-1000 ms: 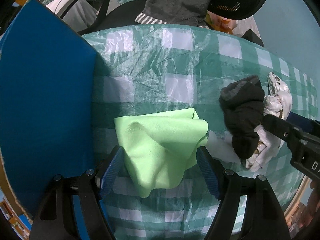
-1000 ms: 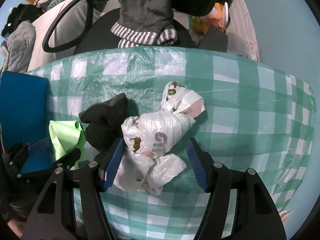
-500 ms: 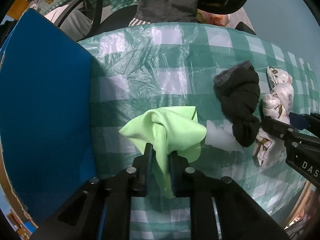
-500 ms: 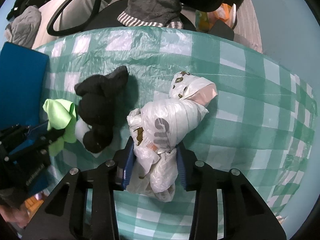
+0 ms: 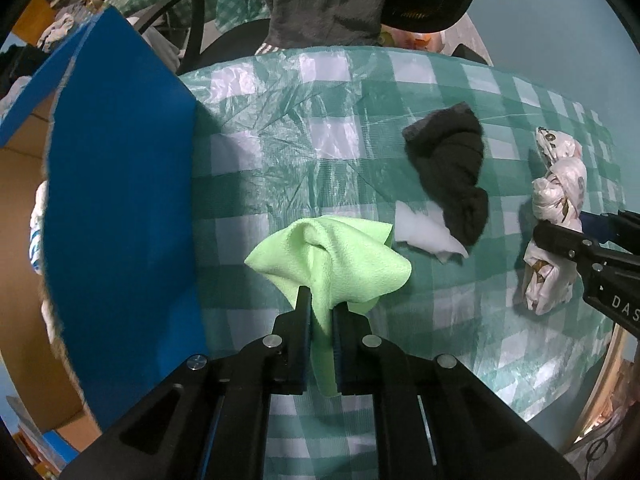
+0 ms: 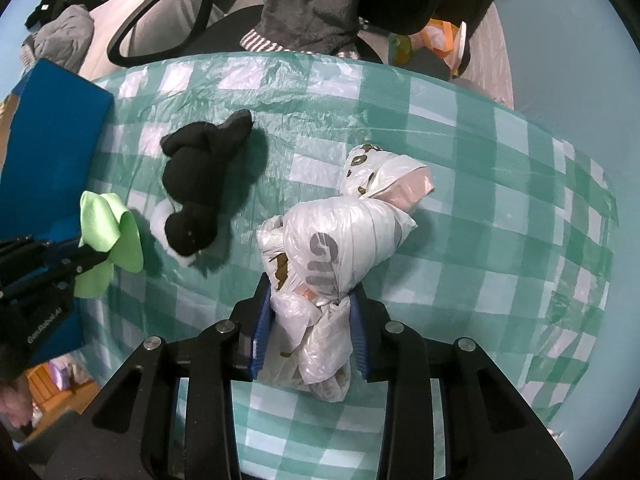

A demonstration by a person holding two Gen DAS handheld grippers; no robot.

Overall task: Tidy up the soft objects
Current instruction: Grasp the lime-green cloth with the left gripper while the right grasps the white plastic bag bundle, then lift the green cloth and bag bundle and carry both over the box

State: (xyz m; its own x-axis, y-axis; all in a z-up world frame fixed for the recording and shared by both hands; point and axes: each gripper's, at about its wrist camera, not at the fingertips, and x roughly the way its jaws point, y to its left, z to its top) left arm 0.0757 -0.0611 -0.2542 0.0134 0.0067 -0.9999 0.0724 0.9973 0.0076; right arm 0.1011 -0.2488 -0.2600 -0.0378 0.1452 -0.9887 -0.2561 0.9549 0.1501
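My left gripper [image 5: 320, 300] points down and is shut on a pinch of the lime green cloth [image 5: 332, 256], which hangs bunched just above the checked table [image 5: 300, 120]. My right gripper [image 6: 310, 292] has its blue pads pressing the lower end of a knotted white plastic bag bundle [image 6: 340, 240], and its jaws are still closing. The bundle's upper end trails toward the table. Between the two lies a black rolled sock [image 6: 200, 184], resting partly on a white tissue [image 5: 420, 228]. The green cloth [image 6: 108, 232] and left gripper show at the left edge of the right wrist view.
A tall blue box [image 5: 120, 200] with a cardboard inside stands at the table's left, right beside the green cloth. A person in a grey top [image 6: 308, 4] sits at the far edge with a black office chair [image 6: 160, 16]. The table's round rim curves off at right.
Both grippers went from wide open to shut, the left on the green cloth and the right on the bag bundle. Both have lifted slightly, pulling the cloth and bundle up off the table.
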